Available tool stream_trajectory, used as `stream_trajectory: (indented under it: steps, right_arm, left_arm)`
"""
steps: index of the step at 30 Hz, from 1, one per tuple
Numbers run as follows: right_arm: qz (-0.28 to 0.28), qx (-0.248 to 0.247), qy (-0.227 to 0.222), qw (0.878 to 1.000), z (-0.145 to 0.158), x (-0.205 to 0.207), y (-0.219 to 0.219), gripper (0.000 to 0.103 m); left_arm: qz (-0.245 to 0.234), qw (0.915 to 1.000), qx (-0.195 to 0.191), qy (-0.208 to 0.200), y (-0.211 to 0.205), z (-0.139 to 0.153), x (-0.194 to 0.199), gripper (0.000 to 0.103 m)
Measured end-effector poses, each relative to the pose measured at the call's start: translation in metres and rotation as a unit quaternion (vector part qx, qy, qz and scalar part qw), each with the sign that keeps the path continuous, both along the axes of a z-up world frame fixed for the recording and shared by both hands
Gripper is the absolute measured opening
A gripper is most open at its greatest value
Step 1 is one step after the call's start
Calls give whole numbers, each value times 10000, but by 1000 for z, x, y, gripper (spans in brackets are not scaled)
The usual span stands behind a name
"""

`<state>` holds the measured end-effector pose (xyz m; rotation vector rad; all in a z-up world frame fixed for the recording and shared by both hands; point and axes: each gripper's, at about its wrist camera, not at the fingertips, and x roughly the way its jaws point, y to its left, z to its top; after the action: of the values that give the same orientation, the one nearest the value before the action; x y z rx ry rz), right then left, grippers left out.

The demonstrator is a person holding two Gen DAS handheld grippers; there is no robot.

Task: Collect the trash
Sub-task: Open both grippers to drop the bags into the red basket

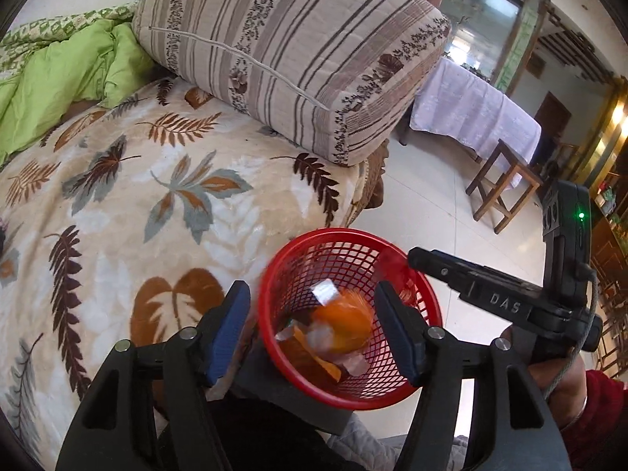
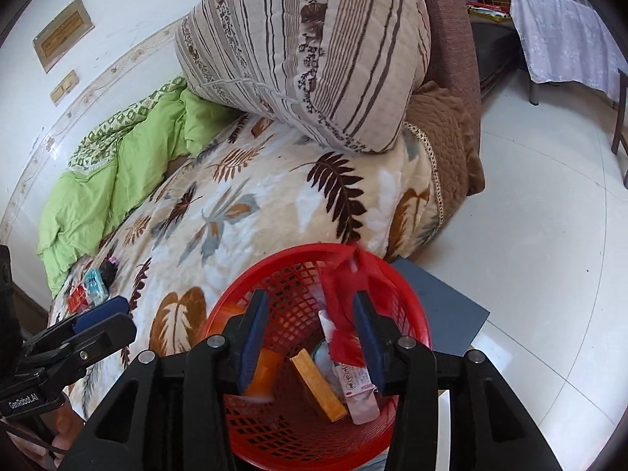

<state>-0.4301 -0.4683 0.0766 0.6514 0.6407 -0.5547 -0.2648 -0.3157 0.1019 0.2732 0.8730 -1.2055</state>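
A red mesh basket (image 1: pixel 408 384) stands beside the bed, also in the right wrist view (image 2: pixel 274 431). It holds an orange wrapper (image 1: pixel 345 324), an orange bar (image 2: pixel 320 386) and a white packet (image 2: pixel 359 392). My left gripper (image 1: pixel 314 333) is open and empty above the basket. My right gripper (image 2: pixel 310 337) is open over the basket, and a red wrapper (image 2: pixel 347 306), blurred, hangs loose between its fingers. The right gripper also shows in the left wrist view (image 1: pixel 412 259). Small items (image 2: pixel 88 288) lie on the leaf-print blanket (image 2: pixel 243 212) at the left.
A striped pillow (image 1: pixel 290 51) lies at the head of the bed, with a green quilt (image 1: pixel 59 82) beside it. A grey board (image 2: pixel 439 306) lies under the basket. A wooden stool (image 1: pixel 502 184) and a cloth-covered table (image 1: pixel 471 110) stand on the tiled floor.
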Motion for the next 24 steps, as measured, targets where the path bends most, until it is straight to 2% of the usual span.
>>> stream_trajectory:
  steps: [6,11,18,21,24]
  right_arm:
    - [221,-21,-188,9996,8,28,11,47]
    - [906,-19,-340,9953,16,82,45,47]
    - [2017,-138,-379,9786,19,175,120,49]
    - [2464,-103,-301,9687,10,215,156,49]
    - [2784,-74,-207,9602,2,246,186,49]
  left_arm:
    - [538,9985,-23,61,38,-1,29,65]
    - [1234,9923,20,95,88,-5,64,65]
    - [2247,9740,-8,272,173,-11,110,65]
    - [2666,9634,2,270,210,-14,126,65]
    - [3171,9478,24,328,245,-18,147,65]
